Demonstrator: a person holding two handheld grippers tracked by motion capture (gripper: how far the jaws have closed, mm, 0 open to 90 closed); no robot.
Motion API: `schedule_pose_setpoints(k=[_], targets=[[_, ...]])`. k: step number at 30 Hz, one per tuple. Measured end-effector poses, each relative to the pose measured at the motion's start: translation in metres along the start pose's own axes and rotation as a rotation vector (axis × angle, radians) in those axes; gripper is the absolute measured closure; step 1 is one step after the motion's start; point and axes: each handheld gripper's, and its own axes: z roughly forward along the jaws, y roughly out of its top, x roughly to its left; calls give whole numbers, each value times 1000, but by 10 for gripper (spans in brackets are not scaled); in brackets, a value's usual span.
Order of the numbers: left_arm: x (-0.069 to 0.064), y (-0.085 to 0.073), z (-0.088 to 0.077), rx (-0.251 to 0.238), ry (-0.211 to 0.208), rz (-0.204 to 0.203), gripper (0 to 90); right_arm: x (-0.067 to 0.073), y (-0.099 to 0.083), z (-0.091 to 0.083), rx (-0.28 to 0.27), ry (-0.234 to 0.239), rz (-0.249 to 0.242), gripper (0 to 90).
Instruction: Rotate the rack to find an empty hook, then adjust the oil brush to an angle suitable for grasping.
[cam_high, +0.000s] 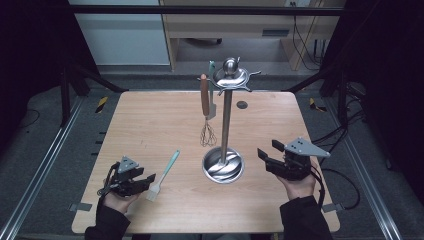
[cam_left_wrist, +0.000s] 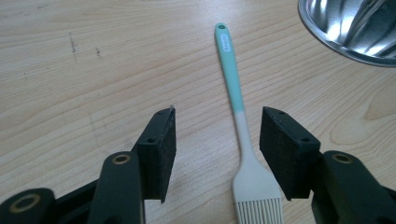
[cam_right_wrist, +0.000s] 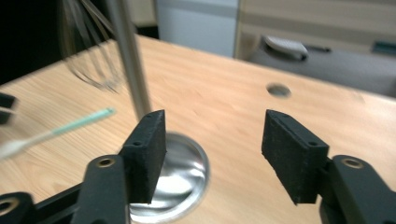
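Light wooden table (cam_high: 150, 120) on grey floor, steel utensil stand (cam_high: 224, 131) at centre | left gripper (cam_high: 148, 181) at 7 o'clock, jaws apart, straddling teal-handled silicone brush (cam_left_wrist: 243, 135) | right gripper (cam_high: 269, 154) at 4 o'clock, jaws apart, empty.

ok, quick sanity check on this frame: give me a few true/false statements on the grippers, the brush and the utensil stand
1. The left gripper is shut on the pastry brush. False: its jaws stand open, with the brush lying on the table between them.
2. A whisk hangs from the stand. True.
3. The brush lies inside the stand's round base. False: it lies on the table beside the base.
4. The right gripper is open and holds nothing. True.
5. The brush handle is teal. True.
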Motion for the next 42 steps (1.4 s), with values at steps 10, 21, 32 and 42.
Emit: schedule_pose_setpoints(k=[10,21,32,42], targets=[[-6,9,-1,-4,-11,13,436,-25,-52,-4,79,-75,54,311],[-19,25,0,4,-43,47,429,-30,-72,-13,128,-80,59,292],[-17,37,14,71,-30,62,444,-30,-79,-14,160,-85,48,311],[-20,37,41,180,-6,88,515,-31,-81,-11,187,-95,48,350]])
